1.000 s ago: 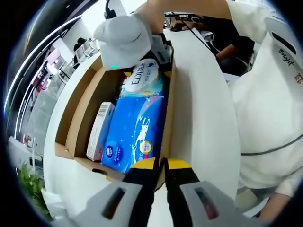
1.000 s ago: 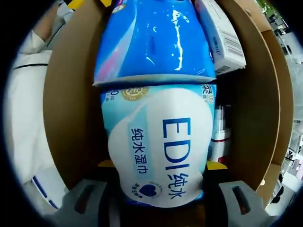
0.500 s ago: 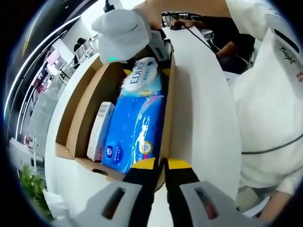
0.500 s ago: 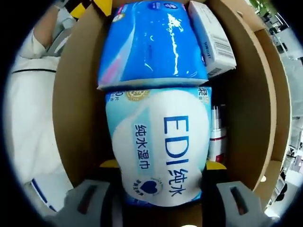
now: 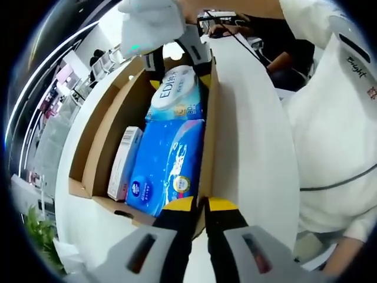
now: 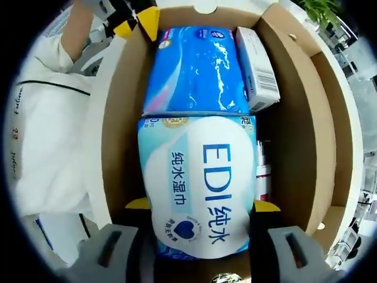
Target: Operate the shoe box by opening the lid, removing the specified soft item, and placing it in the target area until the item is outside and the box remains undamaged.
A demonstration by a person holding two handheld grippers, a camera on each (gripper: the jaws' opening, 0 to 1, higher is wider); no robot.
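On a white table [image 5: 253, 147] in a bright room with a green plant [image 5: 38, 230] at the near left, the open cardboard shoe box [image 5: 97, 141] holds a small white carton [image 5: 123, 162], a glossy blue pack [image 5: 168, 162] and, at its far end, the wet-wipes pack [image 5: 177, 94]. That soft pack, pale blue with a white panel reading "EDI" [image 6: 197, 188], sits raised above the box floor, pinched between the right gripper [image 6: 197, 247]'s yellow-tipped jaws. The left gripper [image 5: 197, 206]'s jaws are pressed together at the box's near right edge.

In the right gripper view, the wipes pack [image 6: 200, 188] sits between the jaws inside the box [image 6: 300, 118]; beyond it lies the tissue pack [image 6: 194, 73], a carton [image 6: 256, 71] to its right.
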